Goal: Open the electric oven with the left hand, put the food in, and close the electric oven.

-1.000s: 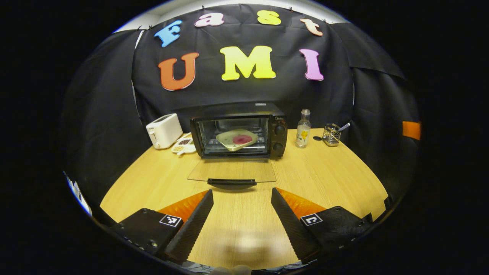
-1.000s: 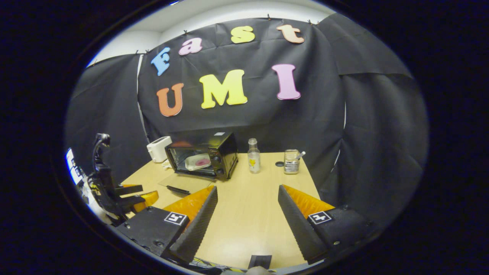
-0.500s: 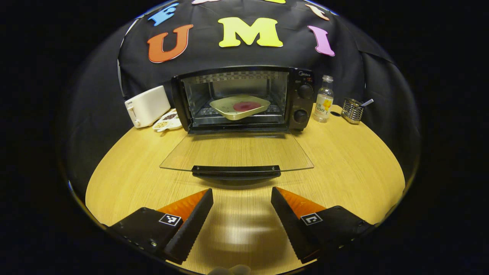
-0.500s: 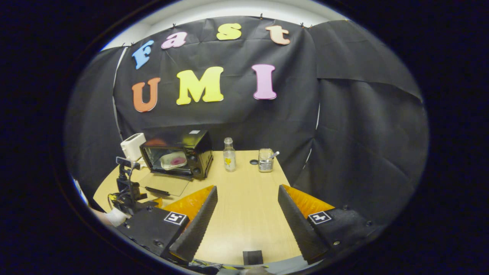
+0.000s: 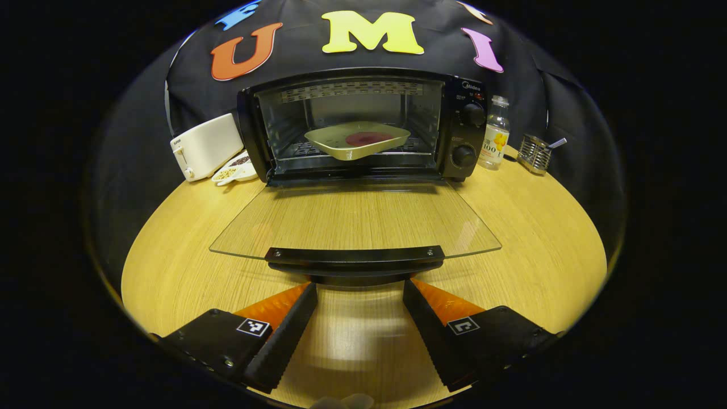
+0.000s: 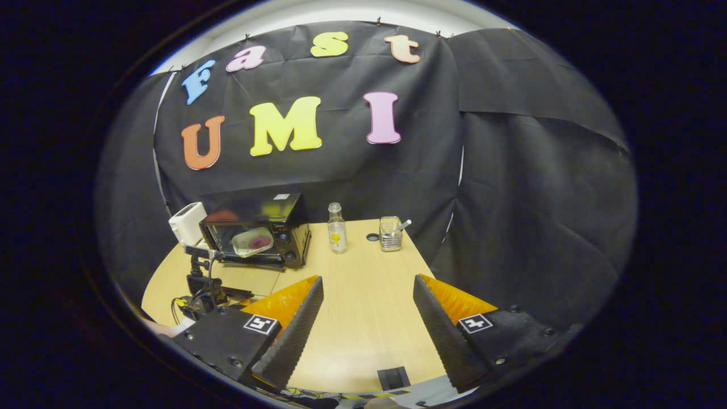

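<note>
On a wooden table (image 5: 528,227), the electric oven (image 5: 363,125) stands with its glass door (image 5: 355,218) folded flat. The plate of food (image 5: 358,139) sits inside on the rack. The left gripper (image 5: 359,292), jaws open and empty, points level at the door handle (image 5: 355,257). The right gripper (image 6: 368,287) hovers open, well apart. The brand mark is too small to read.

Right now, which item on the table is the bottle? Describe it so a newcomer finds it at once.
Start at the black electric oven at the back of the wooden table. Just beside its knob side stands the bottle, before the wire holder. It is the only clear, upright, labelled container there.
</note>
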The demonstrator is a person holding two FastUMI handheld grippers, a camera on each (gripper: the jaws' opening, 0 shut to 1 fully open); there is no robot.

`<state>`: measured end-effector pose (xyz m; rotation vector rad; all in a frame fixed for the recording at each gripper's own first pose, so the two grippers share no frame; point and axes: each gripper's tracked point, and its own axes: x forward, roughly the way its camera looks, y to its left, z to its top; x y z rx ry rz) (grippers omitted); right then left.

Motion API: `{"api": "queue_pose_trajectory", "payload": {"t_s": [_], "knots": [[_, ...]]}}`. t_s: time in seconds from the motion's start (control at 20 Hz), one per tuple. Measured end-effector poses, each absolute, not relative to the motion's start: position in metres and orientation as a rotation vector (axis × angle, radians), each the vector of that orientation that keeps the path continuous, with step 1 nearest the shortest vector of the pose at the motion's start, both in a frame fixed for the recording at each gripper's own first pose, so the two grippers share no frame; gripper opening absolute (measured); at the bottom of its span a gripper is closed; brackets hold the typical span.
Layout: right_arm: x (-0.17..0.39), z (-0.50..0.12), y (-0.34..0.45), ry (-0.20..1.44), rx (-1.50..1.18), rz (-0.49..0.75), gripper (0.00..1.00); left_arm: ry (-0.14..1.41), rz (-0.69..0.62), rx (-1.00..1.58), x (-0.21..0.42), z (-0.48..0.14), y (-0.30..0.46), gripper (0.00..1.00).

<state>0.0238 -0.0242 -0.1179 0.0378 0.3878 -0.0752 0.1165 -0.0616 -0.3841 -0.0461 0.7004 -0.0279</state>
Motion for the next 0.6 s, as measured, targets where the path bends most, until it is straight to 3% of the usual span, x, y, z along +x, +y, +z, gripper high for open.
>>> {"api": "queue_pose_trajectory", "payload": {"t_s": [0.6], "knots": [[0.026,-0.122,-0.016,0.37,0.084,-0.085,1.0,0.593,-0.061,-0.032,0.141,-0.314,-0.054,0.97]]}}
